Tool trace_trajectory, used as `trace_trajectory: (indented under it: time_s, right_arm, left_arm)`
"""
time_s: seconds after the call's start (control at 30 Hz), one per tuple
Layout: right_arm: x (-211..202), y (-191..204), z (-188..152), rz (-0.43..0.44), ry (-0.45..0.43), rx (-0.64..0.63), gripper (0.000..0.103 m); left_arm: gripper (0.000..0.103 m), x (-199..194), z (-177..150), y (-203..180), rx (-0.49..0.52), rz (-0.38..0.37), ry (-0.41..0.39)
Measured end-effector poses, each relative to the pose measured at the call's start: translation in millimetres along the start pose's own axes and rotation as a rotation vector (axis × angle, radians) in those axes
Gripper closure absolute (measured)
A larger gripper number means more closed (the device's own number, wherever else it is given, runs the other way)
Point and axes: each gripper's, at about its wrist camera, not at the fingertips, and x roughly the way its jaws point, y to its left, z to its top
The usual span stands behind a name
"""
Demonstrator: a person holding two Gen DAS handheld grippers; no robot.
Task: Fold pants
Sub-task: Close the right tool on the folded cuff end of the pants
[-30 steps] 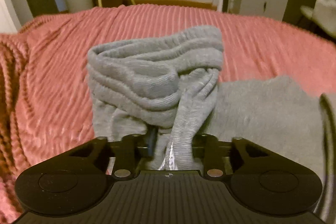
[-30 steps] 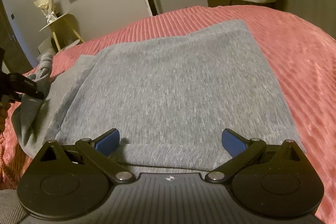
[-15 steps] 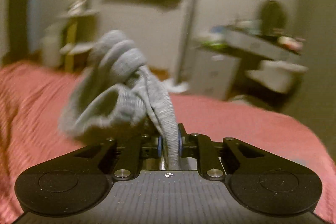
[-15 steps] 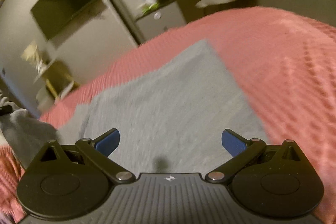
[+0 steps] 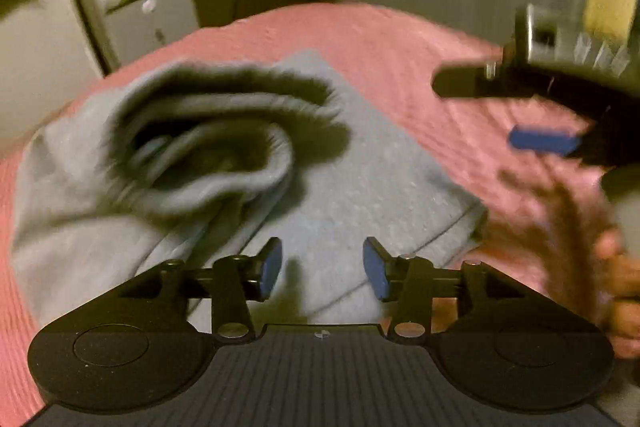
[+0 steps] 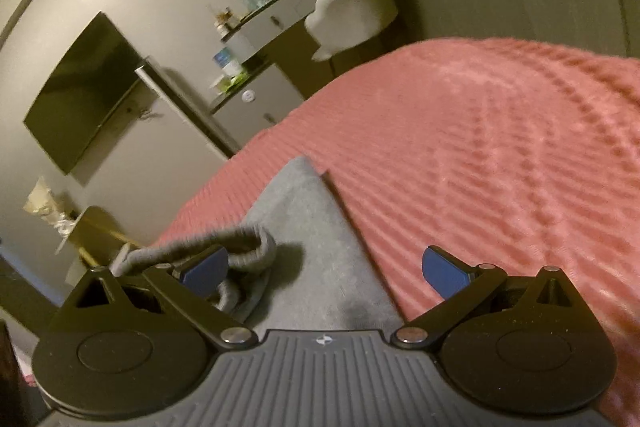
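Note:
The grey pants (image 5: 360, 187) lie folded on the pink bedspread (image 5: 400, 39), with the ribbed waistband (image 5: 224, 155) bunched in a loop on top at the left. My left gripper (image 5: 322, 267) hovers just over the near part of the fabric; its jaws are opening and nothing is between the blue pads. My right gripper (image 5: 520, 111) shows at the right of the left wrist view, above the bedspread. In the right wrist view the right gripper (image 6: 324, 269) stands open and empty over the pants (image 6: 320, 247), with the waistband (image 6: 240, 247) beside its left finger.
A hand (image 5: 616, 275) holds the right gripper's handle at the right edge. Beyond the bed stand a white chair (image 6: 352, 7), a dresser with small items (image 6: 256, 27), a wall-mounted TV (image 6: 84, 91) and a side table (image 6: 92, 231).
My left gripper carried the waistband across over the folded legs, then let go; the band now lies on the pants. My right gripper rolled and drew off to the right, still open.

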Motion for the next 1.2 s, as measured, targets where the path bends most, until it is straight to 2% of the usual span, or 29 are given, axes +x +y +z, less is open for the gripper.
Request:
trace_trajectory:
  time_s: [0.03, 0.07, 0.1, 0.17, 0.23, 0.27, 0.3, 0.37, 0.43, 0.47, 0.5, 0.53, 0.57, 0.63, 0.7, 0.77, 0.83, 0.93, 1.0, 1.07, 1.13, 1.2]
  right_arm:
    - [4, 0, 0, 0.030, 0.020, 0.009, 0.000]
    - [10, 0, 0, 0.068, 0.047, 0.022, 0.000]
    - [19, 2, -1, 0.111, 0.090, 0.050, 0.000]
    - [33, 3, -4, 0.173, 0.169, 0.095, 0.000]
    - [49, 17, -10, 0.201, 0.238, 0.076, 0.000]
    - [52, 29, -13, 0.188, 0.242, 0.002, 0.000]
    - [51, 45, -17, 0.153, 0.214, -0.123, 0.000]
    - [45, 76, -28, 0.124, 0.144, -0.399, 0.000]
    - [46, 100, -40, 0.085, 0.131, -0.597, 0.000]
    - [51, 111, -45, 0.067, 0.141, -0.680, 0.003]
    - [55, 120, -49, 0.064, 0.149, -0.742, 0.012]
    - [60, 128, -53, 0.057, 0.156, -0.785, 0.015]
    - [69, 136, -54, 0.028, 0.149, -0.831, 0.016]
    - [85, 150, -55, -0.059, 0.076, -0.911, 0.016]
    - [101, 161, -47, -0.116, 0.032, -0.937, 0.016]
    - [115, 165, -32, -0.144, 0.006, -0.890, 0.016]
    - [132, 160, -10, -0.179, 0.000, -0.778, 0.016]
    - [146, 134, 33, -0.164, 0.039, -0.480, 0.013]
    - [139, 112, 50, -0.138, 0.045, -0.314, 0.011]
    - [128, 85, 51, -0.032, 0.079, -0.200, 0.011]
    - [123, 66, 39, 0.087, 0.176, -0.122, 0.011]
    - [133, 50, 28, 0.144, 0.268, -0.058, 0.011]
  left_arm:
    - [0.033, -17, -2, 15, -0.052, -0.010, -0.038]
    - [0.015, -33, -7, 27, -0.098, 0.002, -0.078]
    - [0.006, -49, -10, 38, -0.136, 0.032, -0.124]
    - [0.006, -75, -20, 60, -0.190, 0.125, -0.200]
    - [0.006, -87, -26, 83, -0.241, 0.238, -0.211]
    - [0.006, -90, -29, 95, -0.271, 0.271, -0.208]
    - [0.006, -91, -34, 107, -0.311, 0.282, -0.205]
    - [0.006, -87, -38, 125, -0.388, 0.273, -0.179]
    - [0.006, -83, -45, 138, -0.442, 0.266, -0.170]
    - [0.006, -79, -51, 138, -0.447, 0.260, -0.165]
    - [0.006, -76, -53, 138, -0.447, 0.257, -0.160]
    - [0.006, -71, -54, 137, -0.442, 0.251, -0.152]
    - [0.006, -79, -63, 141, -0.436, 0.242, -0.143]
    - [0.006, -77, -63, 141, -0.424, 0.232, -0.125]
    - [0.006, -71, -67, 139, -0.415, 0.224, -0.107]
    - [0.006, -70, -72, 142, -0.408, 0.222, -0.096]
    - [0.006, -69, -74, 142, -0.393, 0.219, -0.090]
    - [0.006, -68, -74, 142, -0.380, 0.213, -0.094]
    - [0.006, -64, -74, 143, -0.379, 0.203, -0.094]
    - [0.006, -59, -74, 144, -0.383, 0.192, -0.091]
    - [0.006, -55, -73, 145, -0.392, 0.175, -0.088]
    - [0.006, -50, -73, 145, -0.395, 0.166, -0.087]
